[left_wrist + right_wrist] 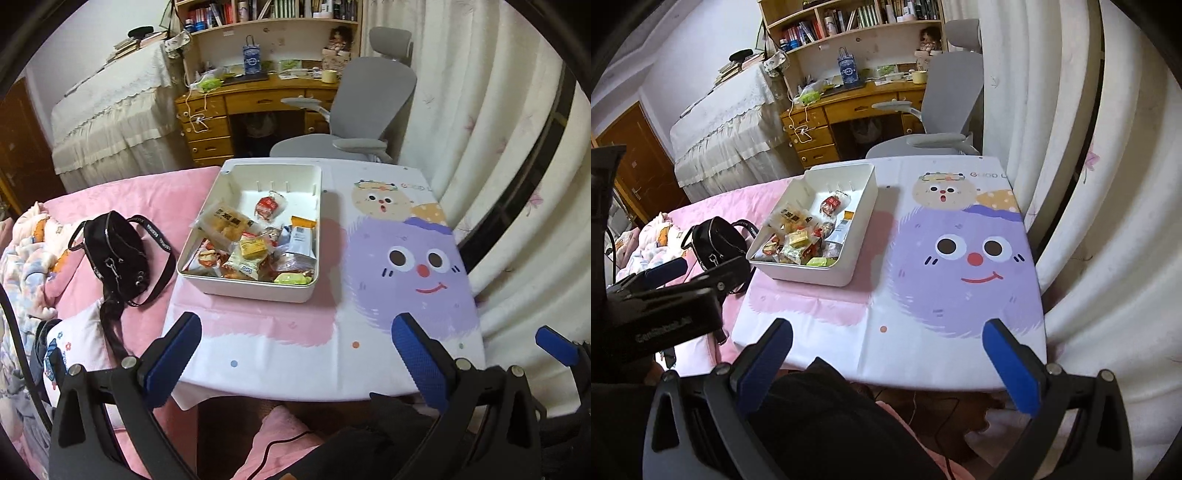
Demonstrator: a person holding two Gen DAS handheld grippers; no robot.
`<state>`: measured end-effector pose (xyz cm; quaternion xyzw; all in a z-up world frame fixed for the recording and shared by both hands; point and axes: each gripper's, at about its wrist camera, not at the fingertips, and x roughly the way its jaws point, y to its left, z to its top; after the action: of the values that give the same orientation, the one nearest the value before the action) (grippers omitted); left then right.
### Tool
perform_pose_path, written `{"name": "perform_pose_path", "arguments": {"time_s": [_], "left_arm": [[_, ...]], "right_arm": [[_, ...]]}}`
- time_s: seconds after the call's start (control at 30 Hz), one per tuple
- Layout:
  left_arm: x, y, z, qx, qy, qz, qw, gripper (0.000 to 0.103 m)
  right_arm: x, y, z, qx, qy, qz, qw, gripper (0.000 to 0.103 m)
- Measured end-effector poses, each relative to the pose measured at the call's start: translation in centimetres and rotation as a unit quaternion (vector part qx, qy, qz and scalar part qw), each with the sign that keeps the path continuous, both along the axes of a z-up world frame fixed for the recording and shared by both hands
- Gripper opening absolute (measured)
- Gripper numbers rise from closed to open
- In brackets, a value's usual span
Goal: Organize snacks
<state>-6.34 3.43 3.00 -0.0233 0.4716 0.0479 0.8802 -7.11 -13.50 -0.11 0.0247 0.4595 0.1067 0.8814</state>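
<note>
A white plastic bin (243,291) (812,278) stands on the left part of a small table covered by a cartoon cloth (406,266) (960,266). Several wrapped snacks (255,247) (801,243) lie piled in its near half; a red packet lies alone further back. My left gripper (295,319) hangs open above the table's near edge, short of the bin, with nothing between its fingers. My right gripper (888,325) is open too, over the near edge, and holds nothing. One blue pad (665,269) of the left gripper shows at the left of the right wrist view.
A black shoulder bag (118,254) (716,240) lies on the pink bed cover left of the table. Behind the table stand a grey office chair (369,110) and a wooden desk (258,99) with shelves. White curtains (498,147) hang along the right.
</note>
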Motion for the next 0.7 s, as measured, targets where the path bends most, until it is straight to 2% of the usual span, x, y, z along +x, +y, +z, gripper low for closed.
{"name": "perform_pose_path", "arguments": {"time_s": [0.23, 0.7], "left_arm": [[-0.3, -0.5, 0.0, 0.022, -0.017, -0.004, 0.9996, 0.102], [-0.2, 0.5, -0.5, 0.048, -0.009, 0.004, 0.9988, 0.102]], "right_arm": [[0.3, 0.3, -0.7, -0.007, 0.004, -0.010, 1.000, 0.103], [0.6, 1.5, -1.4, -0.008, 0.019, -0.015, 1.000, 0.103]]}}
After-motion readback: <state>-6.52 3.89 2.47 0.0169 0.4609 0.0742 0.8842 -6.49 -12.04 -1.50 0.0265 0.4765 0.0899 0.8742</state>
